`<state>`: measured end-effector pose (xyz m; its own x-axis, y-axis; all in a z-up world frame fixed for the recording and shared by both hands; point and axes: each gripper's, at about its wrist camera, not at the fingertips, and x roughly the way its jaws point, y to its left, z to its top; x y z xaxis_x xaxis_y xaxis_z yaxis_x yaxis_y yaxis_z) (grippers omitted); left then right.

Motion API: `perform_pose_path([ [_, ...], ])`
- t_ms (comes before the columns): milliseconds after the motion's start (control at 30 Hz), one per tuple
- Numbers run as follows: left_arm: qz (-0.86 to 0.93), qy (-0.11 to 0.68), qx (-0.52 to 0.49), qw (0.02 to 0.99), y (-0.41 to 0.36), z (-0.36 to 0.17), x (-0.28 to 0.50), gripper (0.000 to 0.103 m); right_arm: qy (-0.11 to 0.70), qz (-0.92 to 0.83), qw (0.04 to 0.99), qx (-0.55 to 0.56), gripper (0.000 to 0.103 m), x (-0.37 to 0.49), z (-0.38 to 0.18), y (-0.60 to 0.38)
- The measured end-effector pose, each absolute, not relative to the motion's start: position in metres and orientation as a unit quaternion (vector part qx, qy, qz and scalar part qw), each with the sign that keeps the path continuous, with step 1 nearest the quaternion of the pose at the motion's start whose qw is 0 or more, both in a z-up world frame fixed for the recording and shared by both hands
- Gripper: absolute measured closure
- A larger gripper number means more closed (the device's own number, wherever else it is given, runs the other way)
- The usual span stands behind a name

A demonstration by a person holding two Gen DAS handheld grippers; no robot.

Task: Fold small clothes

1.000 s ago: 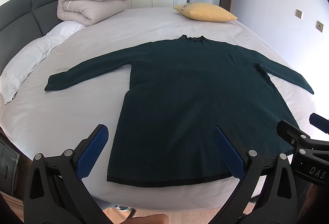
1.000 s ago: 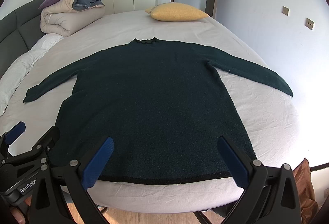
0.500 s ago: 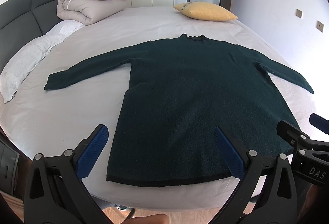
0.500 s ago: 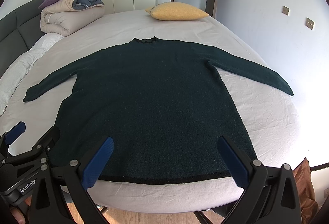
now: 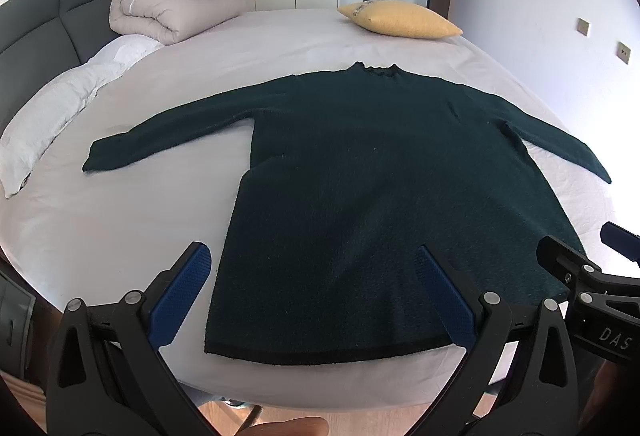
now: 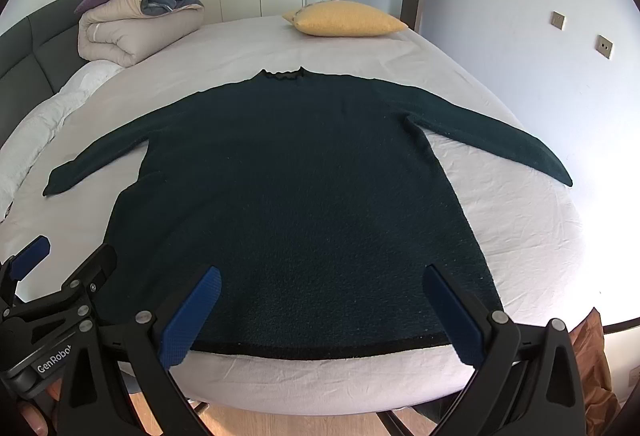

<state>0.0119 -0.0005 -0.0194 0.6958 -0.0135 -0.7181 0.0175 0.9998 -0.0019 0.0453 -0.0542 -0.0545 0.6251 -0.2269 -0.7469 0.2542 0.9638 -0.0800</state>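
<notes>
Pretty much nothing has been moved since the earlier frames: the dark green sweater [image 6: 296, 204] is laid flat on the bed [image 6: 520, 220], sleeves spread, hem at the near edge. Both the left gripper [image 5: 316, 292] and right gripper [image 6: 320, 312] are held above the hem, jaws wide apart, nothing gripped. If only the top knit layer gets pinched, the fold could probably be dragged crooked or bunched.

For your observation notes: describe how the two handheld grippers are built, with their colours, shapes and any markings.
The left gripper and right gripper match: black angular frames with triangular cut-outs, silver bolts, and two fingers with blue textured pads. White lettering shows on each gripper's body as seen from the other's camera: "GenRobo" on the left, "DAS" on the right.
</notes>
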Motion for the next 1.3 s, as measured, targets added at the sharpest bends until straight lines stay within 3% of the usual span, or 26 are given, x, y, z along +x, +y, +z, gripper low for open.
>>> perform_pose_path([
  [500, -0.008, 0.394, -0.046, 0.918, 0.046, -0.027, 0.046, 0.000, 0.437, -0.118, 0.892, 0.008, 0.000, 0.069, -0.060, -0.051],
  [733, 0.008, 0.366, -0.173, 0.914, 0.150, -0.030, 0.097, 0.000, 0.442, -0.045, 0.895, 0.025, 0.000, 0.103, -0.055, -0.038],
  [867, -0.015, 0.305, -0.279, 0.910, 0.217, -0.031, 0.118, 0.000, 0.438, -0.012, 0.899, 0.016, 0.000, 0.131, -0.047, -0.022],
  [1000, -0.005, 0.313, -0.339, 0.887, 0.275, -0.037, 0.148, 0.000, 0.440, 0.014, 0.898, 0.031, 0.000, 0.159, -0.045, -0.010],
  [1300, -0.011, 0.277, -0.600, 0.751, 0.418, -0.114, 0.195, 0.000, 0.460, 0.056, 0.884, 0.054, 0.003, 0.212, -0.054, 0.008],
])
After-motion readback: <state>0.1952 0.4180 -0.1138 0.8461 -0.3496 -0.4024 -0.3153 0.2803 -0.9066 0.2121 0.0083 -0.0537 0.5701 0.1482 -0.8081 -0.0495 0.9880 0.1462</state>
